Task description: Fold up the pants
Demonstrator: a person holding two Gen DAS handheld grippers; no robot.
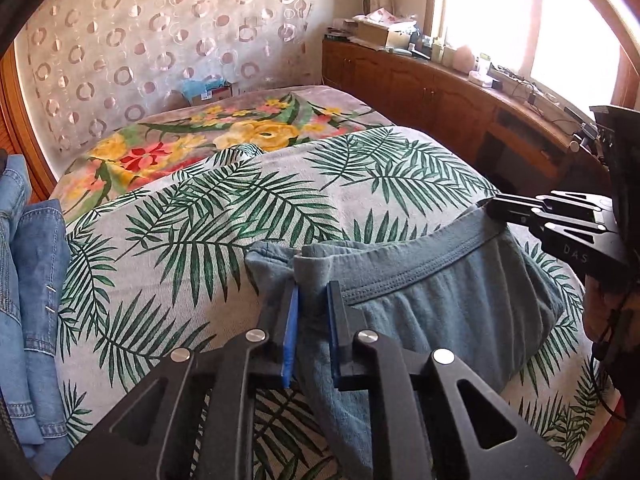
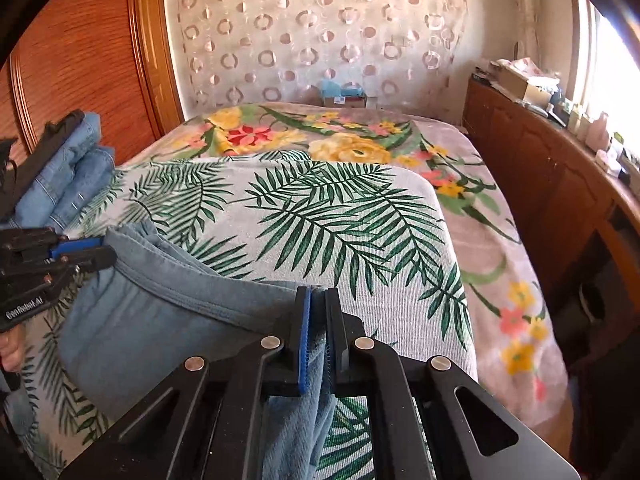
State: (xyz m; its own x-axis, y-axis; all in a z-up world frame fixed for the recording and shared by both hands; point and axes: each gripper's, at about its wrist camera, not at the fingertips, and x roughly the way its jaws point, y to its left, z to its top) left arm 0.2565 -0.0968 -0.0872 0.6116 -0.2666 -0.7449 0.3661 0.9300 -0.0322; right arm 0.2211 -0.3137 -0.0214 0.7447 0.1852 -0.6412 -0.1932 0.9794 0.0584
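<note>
The blue-grey pants point(image 1: 440, 300) lay bunched on the palm-leaf cover point(image 1: 248, 208), near its front edge, with the waistband point(image 1: 400, 276) raised off the cloth and stretched between the two tools. The left gripper point(image 1: 313, 300) was closed narrow on one end of the waistband, and the cloth passed between its blue pads point(image 1: 291, 332). The right gripper point(image 2: 318, 304) was closed the same way on the other end, with a thick fold of fabric hanging down between its jaws. So both tools were holding the pants, not empty.

In my judgement the step in hand was to lift the garment by the waistband and spread it flat on the palm-leaf cover before any fold. To do it well, both grips should hold all layers of the band. The right one looked deeper than the left, which had only a small corner of cloth, so that side could slip. The two hands should move apart until the band is straight, and keep the same height, otherwise the legs would twist. The legs were below the frames and I could not tell how they lay.

To the left of the palm-leaf cover a pile of jeans point(image 1: 28, 280) lay, and beyond its far edge a flowered blanket point(image 2: 352, 140) covered the rest of the bed. The pants should come down on the free middle of the cover, apart from the jeans.
</note>
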